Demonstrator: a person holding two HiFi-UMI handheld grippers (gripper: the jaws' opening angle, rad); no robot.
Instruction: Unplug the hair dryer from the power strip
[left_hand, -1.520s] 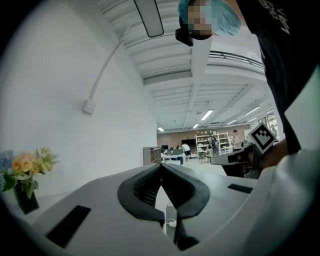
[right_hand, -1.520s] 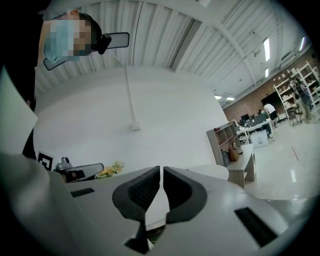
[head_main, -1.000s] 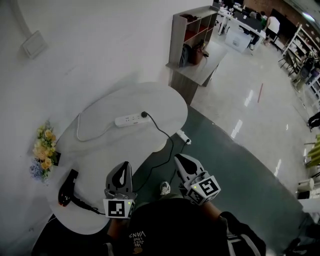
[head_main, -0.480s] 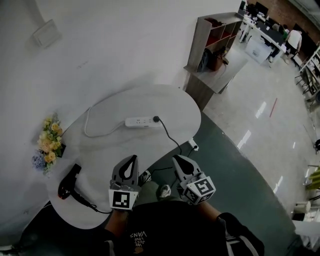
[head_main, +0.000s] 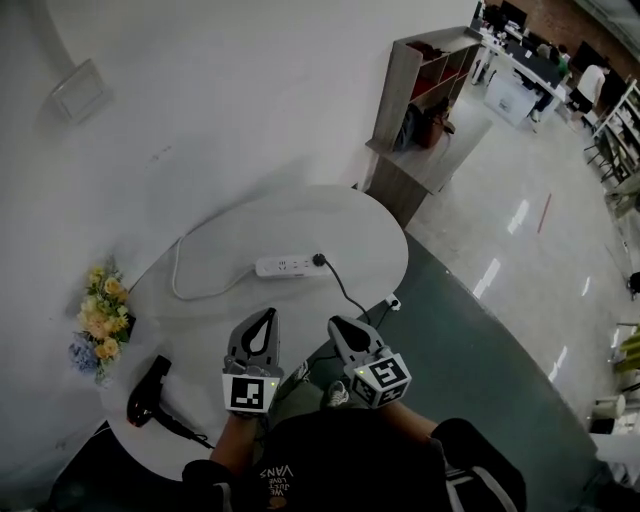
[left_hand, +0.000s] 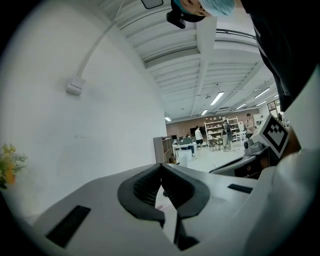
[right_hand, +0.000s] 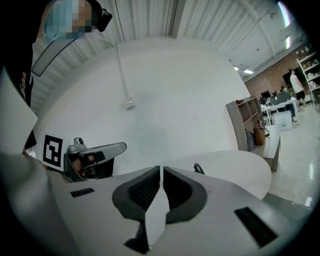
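Note:
A white power strip (head_main: 283, 266) lies on the white oval table (head_main: 370, 235), with a black plug (head_main: 319, 260) in its right end. From the plug a black cord (head_main: 346, 290) runs off the table's front edge. The black hair dryer (head_main: 144, 394) lies at the table's near left. My left gripper (head_main: 266, 317) and right gripper (head_main: 335, 326) hover side by side at the near edge, short of the strip, both shut and empty. The left gripper (left_hand: 161, 165) looks past the table into the hall. The right gripper (right_hand: 161, 168) looks across the tabletop, with the plug (right_hand: 198, 168) just beyond its tips.
A bunch of yellow flowers (head_main: 101, 324) stands at the table's left edge. The strip's white cable (head_main: 182, 287) loops left on the tabletop. A small white object (head_main: 394, 302) lies on the floor by the table. A wooden shelf unit (head_main: 415, 95) stands behind, against the wall.
The whole view has shifted as I step in. Both grippers have moved forward toward the table's near edge and closer together. The strip and hair dryer lie where they were.

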